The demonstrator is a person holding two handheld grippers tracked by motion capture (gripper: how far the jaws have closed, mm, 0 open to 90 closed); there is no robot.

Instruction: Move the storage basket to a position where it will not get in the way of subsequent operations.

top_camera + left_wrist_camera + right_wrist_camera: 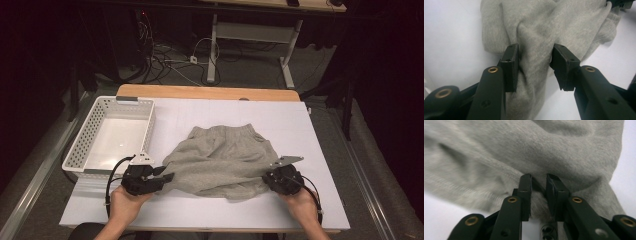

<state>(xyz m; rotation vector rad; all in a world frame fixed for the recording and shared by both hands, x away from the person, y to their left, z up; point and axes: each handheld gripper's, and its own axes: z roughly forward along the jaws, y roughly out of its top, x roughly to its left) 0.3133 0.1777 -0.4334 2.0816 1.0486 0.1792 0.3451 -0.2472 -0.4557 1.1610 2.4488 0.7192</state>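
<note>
Grey shorts point(220, 155) lie rumpled on the white table cover, waistband at the far side. My left gripper point(167, 175) is at the shorts' near left corner. In the left gripper view its jaws point(535, 53) stand apart with a ridge of the grey fabric point(534, 32) running between them; the pads do not squeeze it. My right gripper point(266, 176) is at the near right corner. In the right gripper view its jaws point(539, 178) are close together with a fold of the shorts point(539, 205) pinched between the pads.
A white perforated basket point(90, 131) stands at the far left of the table cover point(310, 150). The table's wooden far edge point(210, 92) shows behind it. Cables and desk legs are on the floor beyond.
</note>
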